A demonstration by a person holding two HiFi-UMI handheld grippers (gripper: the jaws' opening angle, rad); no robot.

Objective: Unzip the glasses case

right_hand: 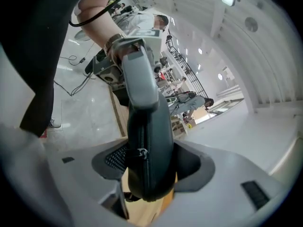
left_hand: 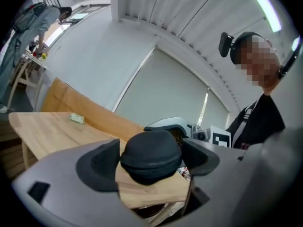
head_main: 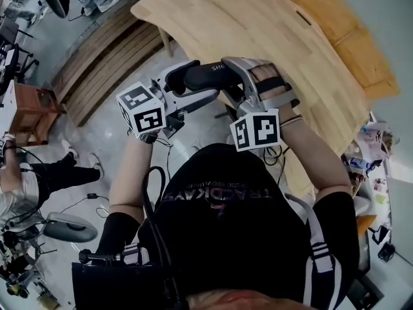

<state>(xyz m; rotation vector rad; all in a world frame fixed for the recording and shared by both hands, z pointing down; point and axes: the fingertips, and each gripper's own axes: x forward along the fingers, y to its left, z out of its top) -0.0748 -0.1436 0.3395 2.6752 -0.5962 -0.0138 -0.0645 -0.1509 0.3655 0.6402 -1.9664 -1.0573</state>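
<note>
1. R claw [right_hand: 151,163]: pinching the glasses case [right_hand: 147,126] across its width. Both pads are pressing its dark sides, w/ the rounded end poking out just below them.
2. L claw [left_hand: 149,165]: standing spread wide. The case's other rounded end is sitting btwn the pads, but a gap is showing at one pad, so L isn't gripping.
3. Case is hanging in mid-air btwn the two claws, off the bench [head_main: 258,24] and near its edge. R alone seems to be carrying it.
4. Zip seam [right_hand: 142,131] is running lengthwise and facing R's camera. Zip pull [right_hand: 142,152] is sitting right by the R pads. Seam is looking closed, so unzipping prob. isn't under way yet.
5. Why held so (my read): R is acting as anchor, keeping the seam exposed and the case steady. L, freed and wide, is prob. readying to re-take the end or go for the pull.
6. Hands: both are raised in front of the chest, claws pointing toward each other. L is lying approx. level and R is tipping slightly down. R hand [head_main: 274,86] is wrapping its handle, forearm coming in from the right side. L forearm is coming up from lower left. Marker cubes [head_main: 145,112] are facing the head cam.
</note>
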